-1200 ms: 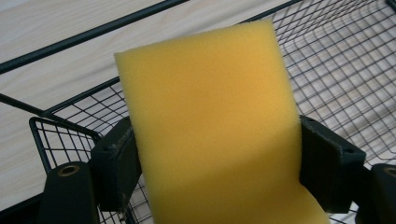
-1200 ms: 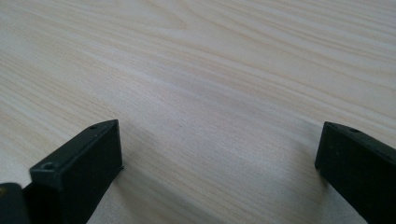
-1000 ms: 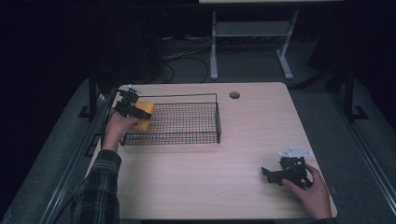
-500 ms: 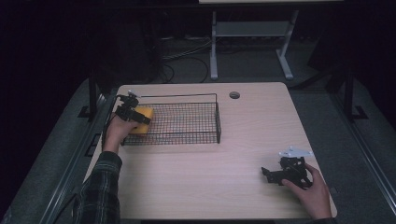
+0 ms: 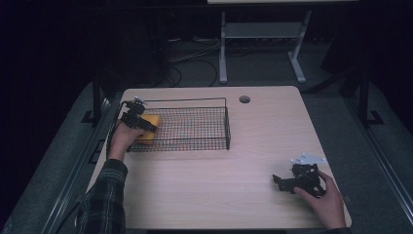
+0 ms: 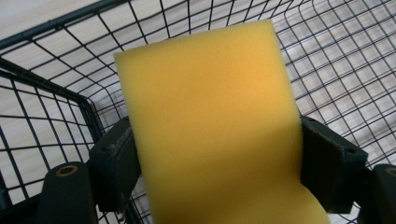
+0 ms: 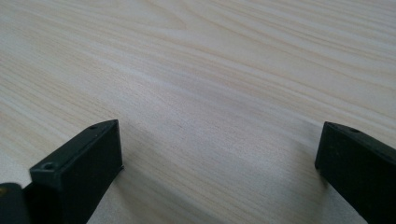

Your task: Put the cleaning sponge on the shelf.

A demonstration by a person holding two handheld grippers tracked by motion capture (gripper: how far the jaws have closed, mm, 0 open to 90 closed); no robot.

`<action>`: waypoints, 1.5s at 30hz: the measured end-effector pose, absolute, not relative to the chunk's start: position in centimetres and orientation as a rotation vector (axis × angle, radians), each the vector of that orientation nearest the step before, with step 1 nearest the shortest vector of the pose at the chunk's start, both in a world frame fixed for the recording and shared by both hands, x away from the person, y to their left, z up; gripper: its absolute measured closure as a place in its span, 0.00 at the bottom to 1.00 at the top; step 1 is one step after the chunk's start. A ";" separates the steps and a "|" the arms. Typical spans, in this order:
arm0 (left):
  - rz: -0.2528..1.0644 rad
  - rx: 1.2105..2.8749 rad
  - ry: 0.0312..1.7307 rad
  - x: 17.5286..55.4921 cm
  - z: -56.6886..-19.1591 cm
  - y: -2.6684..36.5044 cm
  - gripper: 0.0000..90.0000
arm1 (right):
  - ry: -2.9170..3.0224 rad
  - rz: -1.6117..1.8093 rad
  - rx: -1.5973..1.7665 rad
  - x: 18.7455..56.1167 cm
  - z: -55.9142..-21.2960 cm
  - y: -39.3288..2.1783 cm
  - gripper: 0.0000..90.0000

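High view: table (image 5: 219, 195) bare wood, grommet hole (image 5: 244, 99) beyond basket | wire basket (image 5: 195, 129) at table's far left | yellow sponge (image 6: 210, 126) pinched by left gripper (image 5: 139, 122) at basket's left end | step: placing; next: lower, release, clearing rim | right gripper (image 5: 297, 183) spread, idle, well right of basket.

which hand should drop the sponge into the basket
Left. The left gripper already clamps the yellow sponge over the left end of the wire basket. The right gripper rests on the table far off, jaws open.
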State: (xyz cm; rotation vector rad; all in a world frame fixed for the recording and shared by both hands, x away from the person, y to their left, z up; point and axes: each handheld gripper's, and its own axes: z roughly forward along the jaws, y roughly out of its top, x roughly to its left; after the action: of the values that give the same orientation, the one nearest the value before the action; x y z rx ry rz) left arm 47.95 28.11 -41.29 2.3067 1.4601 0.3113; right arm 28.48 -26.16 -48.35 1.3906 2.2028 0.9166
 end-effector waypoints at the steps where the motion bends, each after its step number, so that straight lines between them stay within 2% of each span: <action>1: 0.309 2.307 1.460 47.9 -41.3 28.1 0.24 | 2.203 0.916 1.391 28.5 -48.3 -26.2 0.00; 18: 0.296 2.306 1.440 47.9 -41.3 28.1 0.15 | 2.203 0.916 1.391 28.5 -48.3 -26.2 0.00; 26: 0.312 2.291 1.433 47.6 -40.6 28.2 0.15 | 2.203 0.917 1.391 28.5 -48.3 -26.2 0.00; 45: 0.367 2.215 1.331 43.7 -36.9 28.2 0.15 | 2.205 0.917 1.389 28.5 -48.3 -26.1 0.00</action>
State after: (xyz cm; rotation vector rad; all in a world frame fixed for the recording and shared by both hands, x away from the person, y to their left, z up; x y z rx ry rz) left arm 43.69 28.20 -36.86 2.2151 1.3313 0.3674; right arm 28.52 -26.14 -48.35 1.3889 2.2051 0.9166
